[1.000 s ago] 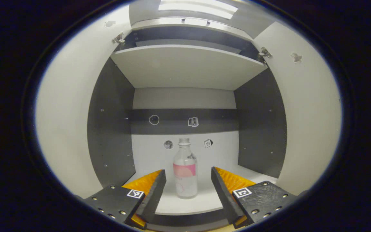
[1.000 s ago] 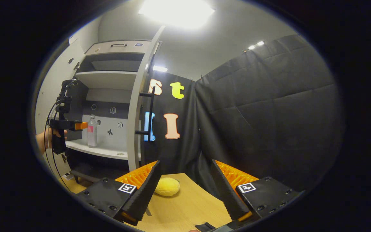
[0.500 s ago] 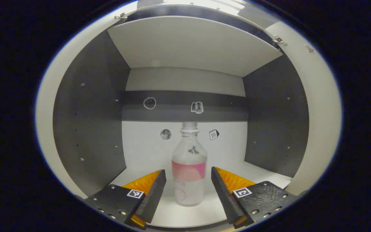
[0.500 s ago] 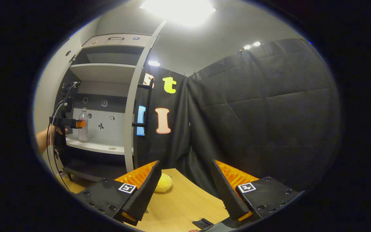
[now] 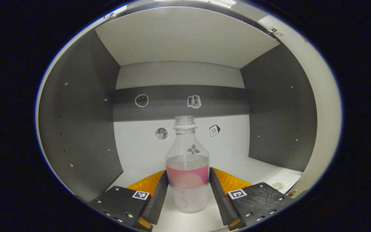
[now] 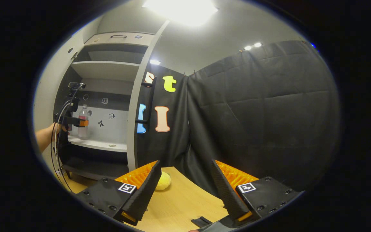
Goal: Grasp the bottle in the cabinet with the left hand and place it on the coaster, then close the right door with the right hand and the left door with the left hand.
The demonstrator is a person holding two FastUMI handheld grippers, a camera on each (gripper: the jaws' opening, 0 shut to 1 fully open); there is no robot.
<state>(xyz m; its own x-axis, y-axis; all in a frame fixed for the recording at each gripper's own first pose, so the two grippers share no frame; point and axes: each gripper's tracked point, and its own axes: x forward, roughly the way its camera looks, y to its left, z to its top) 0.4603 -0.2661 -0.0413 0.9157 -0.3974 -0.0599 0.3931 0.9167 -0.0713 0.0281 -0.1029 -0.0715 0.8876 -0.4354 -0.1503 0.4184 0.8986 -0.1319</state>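
The left gripper view faces close into the cabinet [image 5: 76, 112]; the right gripper view sees it from farther off.

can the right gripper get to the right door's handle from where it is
Probably yes: the right gripper hovers open over the wooden table, and nothing stands between it and the black handle on the open right door.

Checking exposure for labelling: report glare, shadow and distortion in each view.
Left gripper view: even, soft light; the clear plastic bottle with the pink label is sharp between the left gripper, and fisheye bends the grey cabinet walls. Right gripper view: the ceiling light blows out and the cabinet's lower part is dim.
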